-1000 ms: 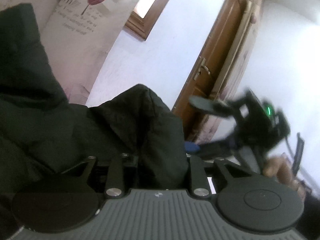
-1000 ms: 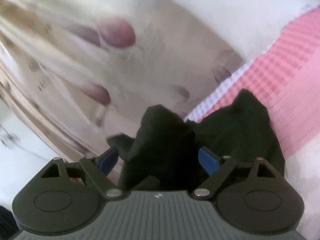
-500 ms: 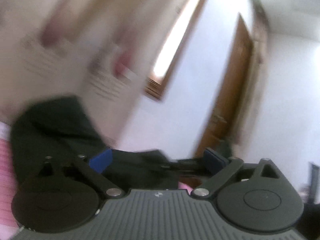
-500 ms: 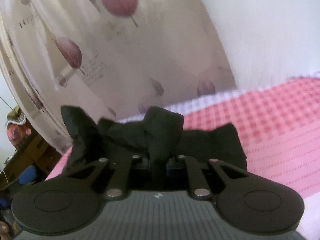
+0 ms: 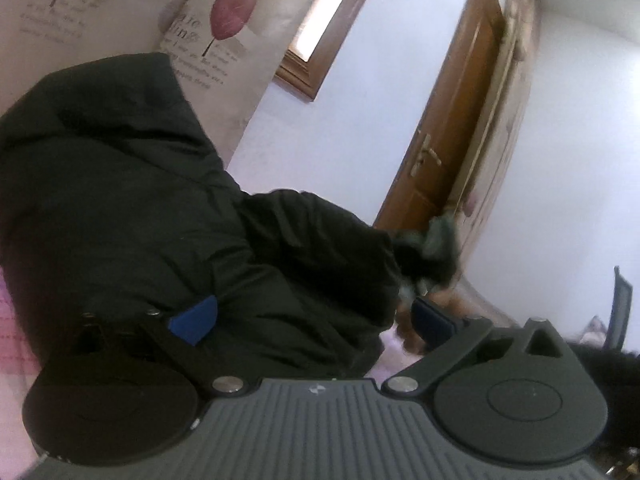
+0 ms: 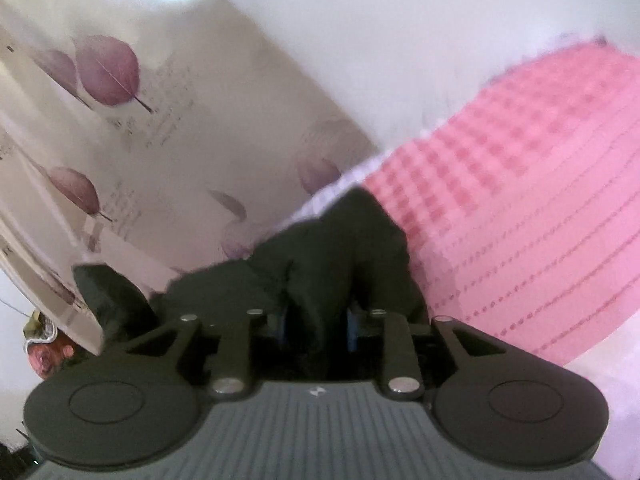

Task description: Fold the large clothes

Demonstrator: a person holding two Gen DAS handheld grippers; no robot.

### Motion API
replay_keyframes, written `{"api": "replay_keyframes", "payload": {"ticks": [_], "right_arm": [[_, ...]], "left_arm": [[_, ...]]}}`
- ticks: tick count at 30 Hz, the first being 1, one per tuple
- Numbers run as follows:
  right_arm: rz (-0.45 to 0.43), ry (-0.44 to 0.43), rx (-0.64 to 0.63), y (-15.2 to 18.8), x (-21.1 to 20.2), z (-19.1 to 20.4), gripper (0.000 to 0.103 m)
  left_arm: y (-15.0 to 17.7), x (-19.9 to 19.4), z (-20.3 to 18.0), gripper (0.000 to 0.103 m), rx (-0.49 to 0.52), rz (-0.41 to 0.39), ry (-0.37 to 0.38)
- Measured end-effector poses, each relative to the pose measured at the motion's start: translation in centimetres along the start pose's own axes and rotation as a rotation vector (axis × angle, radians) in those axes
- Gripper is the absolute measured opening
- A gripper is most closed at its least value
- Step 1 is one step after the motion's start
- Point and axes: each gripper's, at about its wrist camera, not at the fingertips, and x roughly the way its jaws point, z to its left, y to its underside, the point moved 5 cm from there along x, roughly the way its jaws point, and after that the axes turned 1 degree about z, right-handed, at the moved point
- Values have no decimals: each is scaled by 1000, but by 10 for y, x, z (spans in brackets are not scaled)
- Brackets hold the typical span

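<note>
Black padded coat (image 5: 132,216) lies heaped on the pink checked bed (image 6: 520,208). The left gripper (image 5: 312,320) is opening, fingers wide around it without pressing; the right gripper (image 6: 316,324) is opening, a fold still between its fingers.

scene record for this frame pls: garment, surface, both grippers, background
garment: dark coat, bunched, on the bed
surface: pink checked bedspread
left gripper: jaws opening wide, coat lying between them, pads not pressing on it
right gripper: narrow, jaws opening, a fold of coat between the pads
background: leaf-print curtain, wooden door, window
</note>
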Motion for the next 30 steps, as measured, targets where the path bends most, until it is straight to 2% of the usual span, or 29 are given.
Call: {"api": "replay_keyframes", "payload": {"ticks": [1, 2, 3, 5, 7, 8, 9, 10, 11, 14, 16, 19, 21, 22, 23, 25, 26, 27, 29, 30], "right_arm": [[-33, 18, -20, -9, -10, 3, 41], [-45, 42, -32, -17, -18, 2, 71], [-44, 55, -32, -22, -25, 0, 94], [-37, 101, -13, -24, -37, -10, 94], [12, 184, -19, -15, -40, -24, 93], [46, 236, -49, -6, -38, -28, 80], [84, 252, -73, 4, -35, -29, 50], [129, 254, -85, 16, -29, -27, 38], [168, 259, -102, 29, -23, -24, 30], [205, 236, -146, 65, -15, 0, 21], [221, 211, -182, 84, -17, 22, 20], [309, 149, -239, 109, -23, 46, 21], [272, 236, -285, 93, -38, 48, 21], [223, 290, -302, 78, -48, 50, 21], [155, 307, -298, 57, -60, 56, 21], [61, 223, -285, 23, -72, 84, 22], [64, 158, -300, 11, -67, 107, 31], [93, 99, -326, 5, -55, 132, 59], [130, 10, -390, -1, -18, 184, 103], [162, -13, -430, -1, 4, 206, 103]], "left_arm": [[0, -1, 1, 101, -8, -6, 8], [0, 0, 0, 101, -14, -13, 10], [-1, 2, 1, 101, -19, -22, 10], [2, -4, 6, 102, -34, -45, 6], [4, -9, 12, 102, -62, -74, 3], [1, -9, 14, 102, -78, -86, 7], [1, -10, 17, 102, -94, -94, 11], [-1, -10, 19, 102, -105, -99, 13], [-5, -11, 20, 102, -109, -102, 16], [-14, -9, 21, 102, -100, -97, 30], [-18, -6, 23, 102, -83, -93, 45], [-19, -4, 26, 102, -88, -97, 86], [-15, -2, 27, 102, -71, -81, 85], [-14, -1, 26, 102, -62, -78, 90], [-12, -1, 24, 102, -50, -78, 92], [-9, -1, 23, 102, -38, -84, 91], [-8, -1, 24, 103, -42, -90, 93], [-7, -1, 24, 103, -45, -93, 93], [-7, -1, 24, 103, -49, -95, 89], [-6, -2, 23, 103, -53, -97, 87]]}}
